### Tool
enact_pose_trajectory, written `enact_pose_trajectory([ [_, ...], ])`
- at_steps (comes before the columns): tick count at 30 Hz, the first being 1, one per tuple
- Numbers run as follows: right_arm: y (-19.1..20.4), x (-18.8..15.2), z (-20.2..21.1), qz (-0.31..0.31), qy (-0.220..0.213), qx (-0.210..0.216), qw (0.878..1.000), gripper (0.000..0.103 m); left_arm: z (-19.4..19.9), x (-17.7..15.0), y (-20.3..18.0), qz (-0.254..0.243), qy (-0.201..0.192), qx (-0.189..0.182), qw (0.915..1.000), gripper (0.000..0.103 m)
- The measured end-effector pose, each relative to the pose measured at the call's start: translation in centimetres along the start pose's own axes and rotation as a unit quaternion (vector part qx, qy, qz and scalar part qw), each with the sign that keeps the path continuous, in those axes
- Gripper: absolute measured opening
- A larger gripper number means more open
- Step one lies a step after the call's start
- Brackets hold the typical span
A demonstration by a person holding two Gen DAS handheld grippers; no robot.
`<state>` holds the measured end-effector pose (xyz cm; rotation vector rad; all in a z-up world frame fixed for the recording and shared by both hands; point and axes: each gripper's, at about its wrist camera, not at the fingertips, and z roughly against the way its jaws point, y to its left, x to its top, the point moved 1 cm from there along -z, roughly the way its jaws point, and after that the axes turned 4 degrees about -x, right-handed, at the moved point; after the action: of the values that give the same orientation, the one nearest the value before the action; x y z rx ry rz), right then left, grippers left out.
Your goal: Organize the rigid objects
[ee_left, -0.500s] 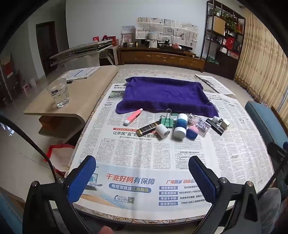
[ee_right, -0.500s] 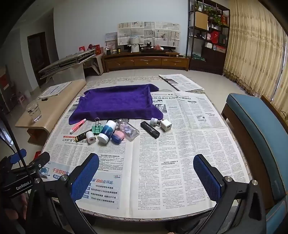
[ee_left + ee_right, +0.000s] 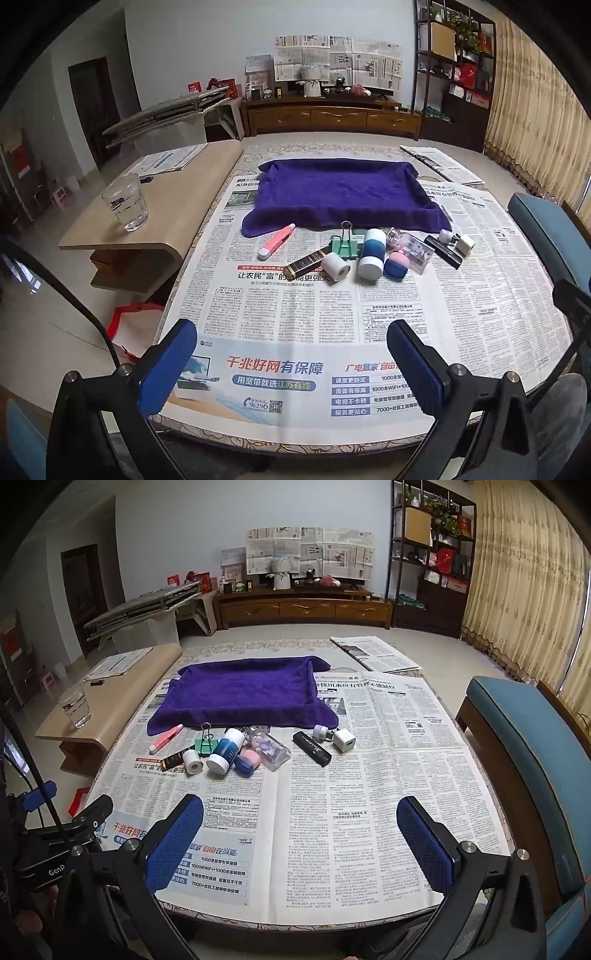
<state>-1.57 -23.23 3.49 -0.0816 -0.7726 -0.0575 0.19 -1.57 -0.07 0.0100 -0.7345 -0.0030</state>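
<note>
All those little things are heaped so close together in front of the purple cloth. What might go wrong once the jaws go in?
The blue-and-white bottle lies against the green binder clip and clear bottle, so wide jaws may nudge neighbours. The white tape roll lies on its side and could roll.

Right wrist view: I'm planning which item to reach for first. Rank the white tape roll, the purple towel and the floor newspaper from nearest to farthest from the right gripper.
1. White tape roll: left of centre in the row of small items, closest to the right gripper.
2. Purple towel: behind that row, mid-table.
3. Floor newspaper: past the table's far edge, to the right.
</note>
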Motion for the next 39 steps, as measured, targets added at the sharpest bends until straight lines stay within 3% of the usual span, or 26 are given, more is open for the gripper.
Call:
enact_pose_trajectory([
  [39,0.0,-1.0,0.7,0.001,0.005,0.001,1.000,0.103,2.2,0.0,1.2,0.017,-0.011,-0.003,0.9998,0.103],
])
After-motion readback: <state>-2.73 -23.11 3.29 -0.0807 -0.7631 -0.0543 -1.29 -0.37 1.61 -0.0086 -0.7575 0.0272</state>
